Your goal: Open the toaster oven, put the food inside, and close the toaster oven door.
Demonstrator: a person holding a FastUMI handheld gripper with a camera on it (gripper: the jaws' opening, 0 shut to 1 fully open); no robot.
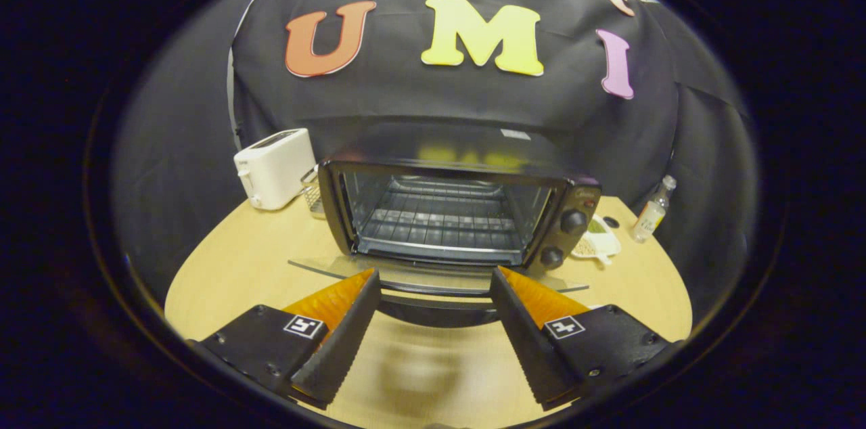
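Toaster oven [460,212] dead centre of frame, straight ahead of gripper [433,294], door [433,273] already dropped flat toward fingers, rack [440,222] bare. Door handle [436,310] lying crosswise between the fingertips, long axis left-right, apparently untouched (contact hard to judge). Fingers spread wide, holding nothing. Food: probably the white dish [595,239] at centre right, just beside the oven's knobs [572,220], off to the right of the fingers; contents too small to tell. White toaster [274,168] upper left, small bottle [653,209] far right.
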